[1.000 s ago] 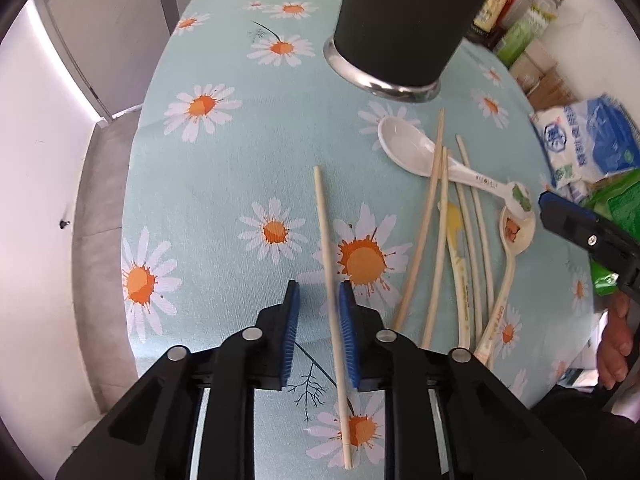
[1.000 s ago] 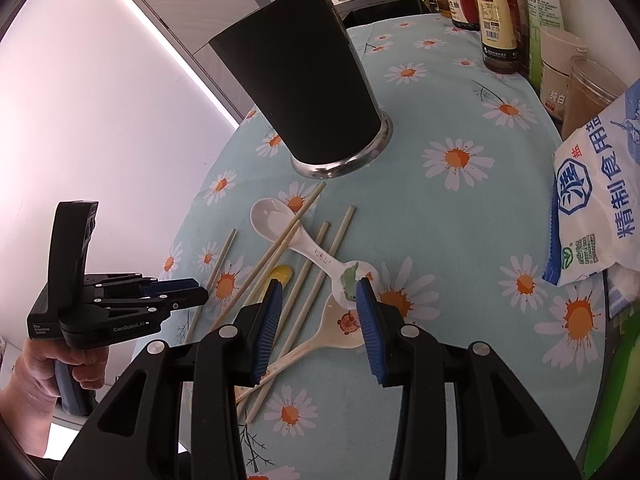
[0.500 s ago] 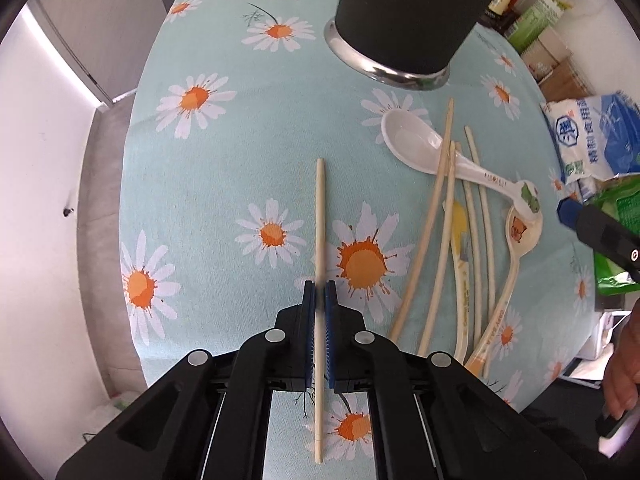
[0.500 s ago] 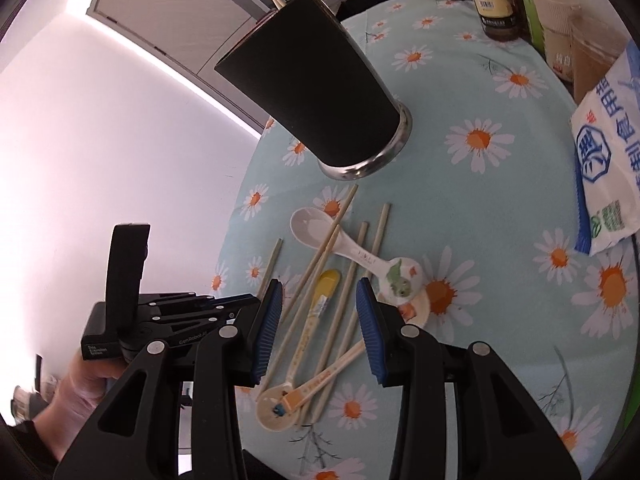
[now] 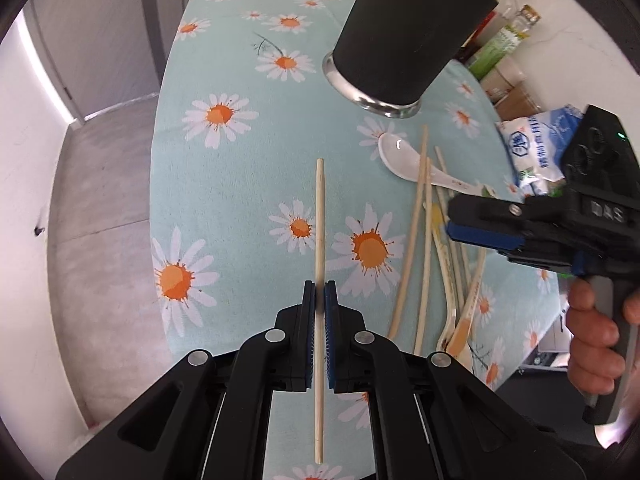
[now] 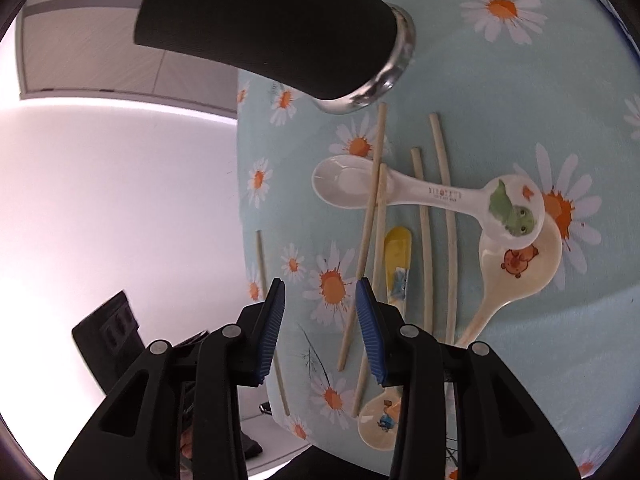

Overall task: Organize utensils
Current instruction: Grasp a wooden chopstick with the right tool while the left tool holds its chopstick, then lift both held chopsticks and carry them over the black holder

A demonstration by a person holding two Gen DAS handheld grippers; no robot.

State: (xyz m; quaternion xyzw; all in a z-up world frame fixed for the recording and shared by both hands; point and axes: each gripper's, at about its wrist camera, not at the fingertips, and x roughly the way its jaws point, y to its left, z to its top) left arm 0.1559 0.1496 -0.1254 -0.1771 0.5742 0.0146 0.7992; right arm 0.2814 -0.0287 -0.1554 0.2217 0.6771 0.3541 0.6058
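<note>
While left gripper [image 5: 320,292] clamps one chopstick [image 5: 319,216], right gripper [image 6: 320,300] apart; three spoons [image 6: 400,192].

The black holder [image 5: 404,36] has its mouth cut off by the top edge in both wrist views, so its contents cannot be seen. In the left wrist view the right gripper [image 5: 484,236] covers the handles of the spoons [image 5: 452,320] and part of the salt bag [image 5: 532,148]; print on the bag is too small to read. The bottles [image 5: 508,20] behind the holder are partly hidden. In the right wrist view the right gripper's own fingers [image 6: 372,332] hide the lower chopstick ends [image 6: 360,384]
</note>
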